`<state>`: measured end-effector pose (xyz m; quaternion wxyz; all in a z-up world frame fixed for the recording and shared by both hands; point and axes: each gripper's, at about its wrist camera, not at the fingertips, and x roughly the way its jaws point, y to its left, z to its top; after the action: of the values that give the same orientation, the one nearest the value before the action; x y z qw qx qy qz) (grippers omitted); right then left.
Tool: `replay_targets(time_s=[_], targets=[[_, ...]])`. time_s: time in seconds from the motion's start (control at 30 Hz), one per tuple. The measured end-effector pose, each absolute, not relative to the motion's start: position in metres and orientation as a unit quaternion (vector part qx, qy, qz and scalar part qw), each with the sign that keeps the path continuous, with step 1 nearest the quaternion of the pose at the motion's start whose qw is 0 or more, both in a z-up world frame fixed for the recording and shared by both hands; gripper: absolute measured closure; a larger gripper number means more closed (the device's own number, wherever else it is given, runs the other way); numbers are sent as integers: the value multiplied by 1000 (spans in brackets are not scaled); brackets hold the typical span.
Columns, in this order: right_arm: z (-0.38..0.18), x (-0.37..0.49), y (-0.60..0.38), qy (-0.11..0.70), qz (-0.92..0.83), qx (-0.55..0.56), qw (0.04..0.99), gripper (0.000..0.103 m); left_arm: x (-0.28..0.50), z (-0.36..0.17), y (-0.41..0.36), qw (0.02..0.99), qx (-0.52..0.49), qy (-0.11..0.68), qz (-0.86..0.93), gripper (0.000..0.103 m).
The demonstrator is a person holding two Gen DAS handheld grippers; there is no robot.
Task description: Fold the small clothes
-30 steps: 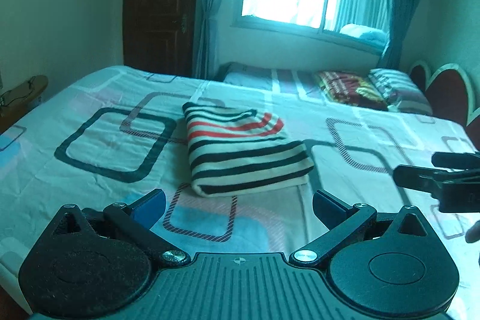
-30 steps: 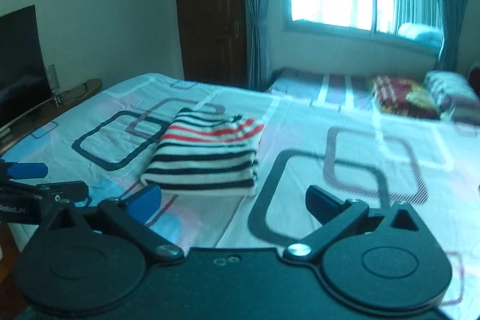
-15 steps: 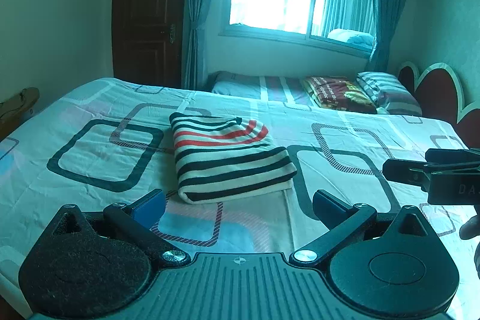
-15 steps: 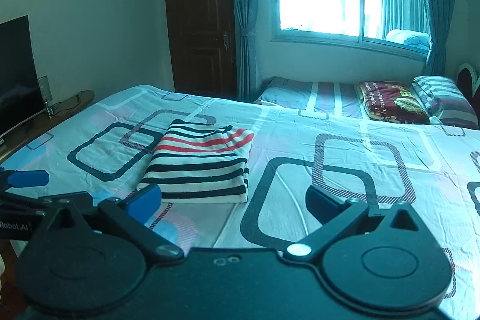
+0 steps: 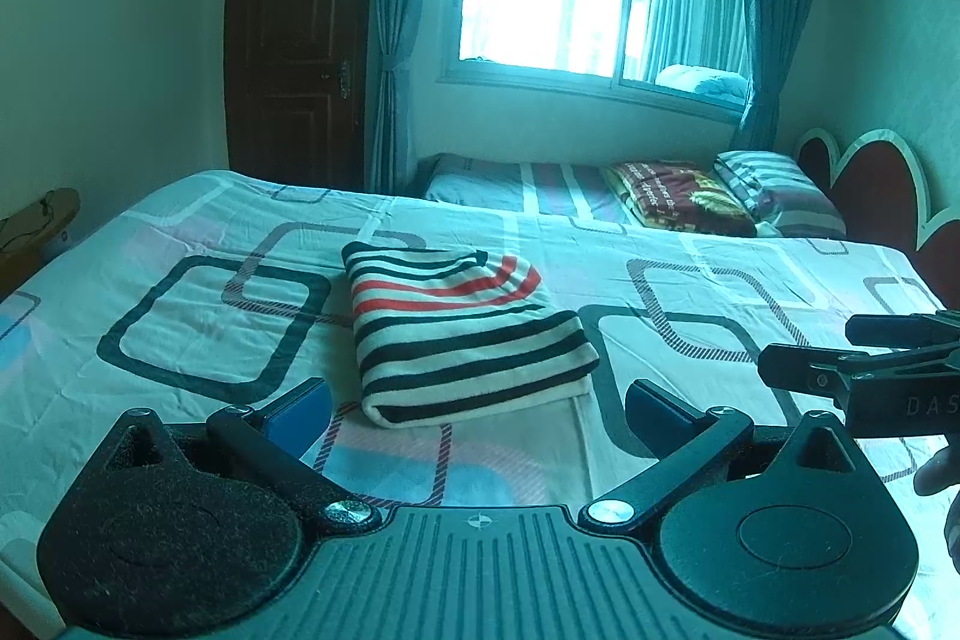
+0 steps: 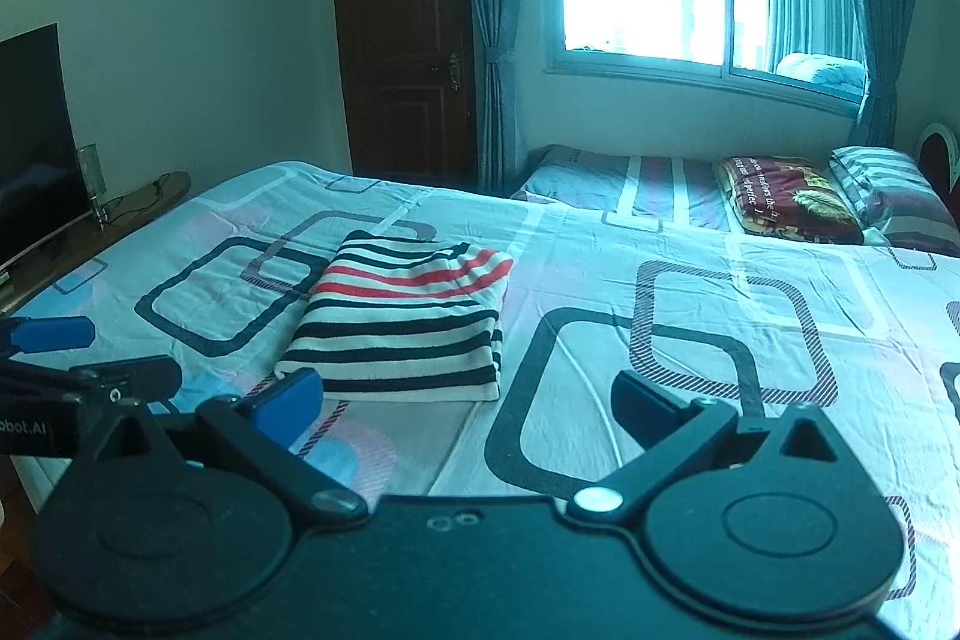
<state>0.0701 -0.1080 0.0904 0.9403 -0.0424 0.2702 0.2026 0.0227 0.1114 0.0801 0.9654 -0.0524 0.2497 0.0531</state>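
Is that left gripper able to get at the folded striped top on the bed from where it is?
Probably yes. The left gripper is open and empty, and the folded striped top lies just ahead on the bed sheet with nothing between them. The right gripper stays off to the side.

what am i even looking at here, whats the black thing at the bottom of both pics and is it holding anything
That black thing is a hand-held gripper: a person carries one in each hand, and each has a wide-angle camera looking forward along its two fingers. So there are two pictures, one from each hand.

In the left view, the left gripper fills the bottom, and the right one pokes in at the right edge. In the right view, the right gripper fills the bottom, with the left one at the left edge.

Both are open and hold nothing.

Ahead, on the bed with its patterned sheet, lies a striped garment, black, white and red, already folded into a neat rectangle. Neither gripper touches it. Pillows lie near the window.
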Motion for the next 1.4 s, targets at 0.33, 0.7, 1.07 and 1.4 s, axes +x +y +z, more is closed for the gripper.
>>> replay_targets(time_s=[0.33, 0.7, 1.07, 1.4], targets=[[90, 72, -111, 273, 202, -41, 940, 1, 26, 80, 111, 965, -53, 252, 53, 0], [87, 72, -114, 274, 197, -32, 941, 1, 27, 75, 109, 964, -46, 258, 48, 0], [86, 75, -116, 273, 192, -30, 942, 1, 29, 76, 109, 965, -44, 254, 46, 0], [86, 76, -117, 273, 192, -30, 942, 1, 29, 76, 106, 966, -41, 253, 40, 0]])
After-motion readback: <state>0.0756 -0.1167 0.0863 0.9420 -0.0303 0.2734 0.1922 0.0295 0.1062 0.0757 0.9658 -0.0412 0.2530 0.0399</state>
